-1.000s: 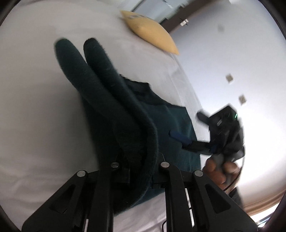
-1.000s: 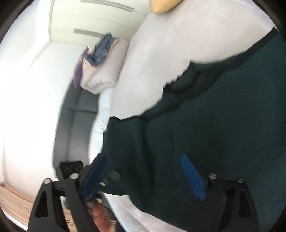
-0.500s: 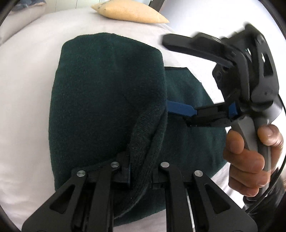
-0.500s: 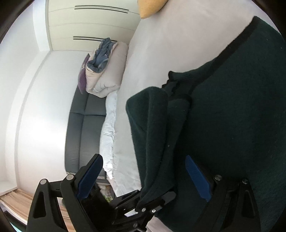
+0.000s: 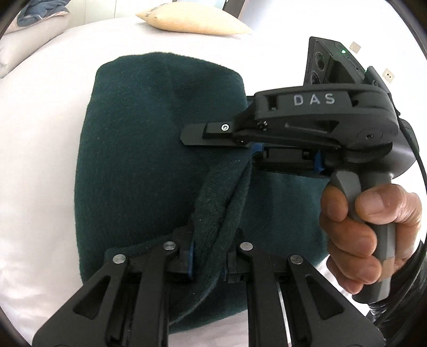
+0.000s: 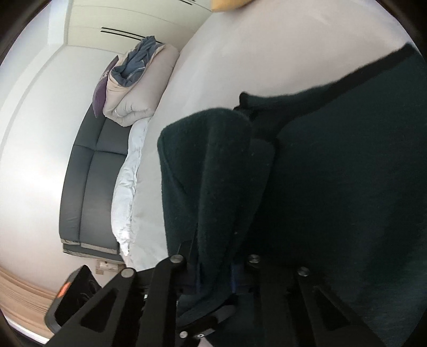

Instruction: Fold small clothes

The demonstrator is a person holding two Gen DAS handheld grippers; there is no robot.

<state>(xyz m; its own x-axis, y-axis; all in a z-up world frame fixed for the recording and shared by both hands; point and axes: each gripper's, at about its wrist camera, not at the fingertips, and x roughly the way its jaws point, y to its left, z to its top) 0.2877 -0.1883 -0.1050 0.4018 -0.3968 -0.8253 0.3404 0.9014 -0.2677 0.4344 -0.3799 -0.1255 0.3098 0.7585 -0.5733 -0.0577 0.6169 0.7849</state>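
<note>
A dark green fleece garment [image 5: 133, 160] lies on the white bed [image 5: 40, 106], with one side folded over. My left gripper [image 5: 209, 263] is shut on a raised ridge of its edge, at the bottom of the left wrist view. My right gripper [image 5: 240, 149] comes in from the right, held by a hand [image 5: 373, 219]. Its jaws are closing on the far end of the same ridge. In the right wrist view the garment [image 6: 347, 186] fills the right side, and the fold stands pinched in my right gripper [image 6: 216, 275].
A yellow pillow [image 5: 194, 21] lies at the far end of the bed. A rolled beige duvet [image 6: 138, 88] with blue cloth on it rests on a grey sofa [image 6: 88, 173] beside the bed. Bare white sheet surrounds the garment.
My left gripper carried the green fold across the garment toward the right gripper. The right gripper's jaws, wide open before, have come together on the fold.
</note>
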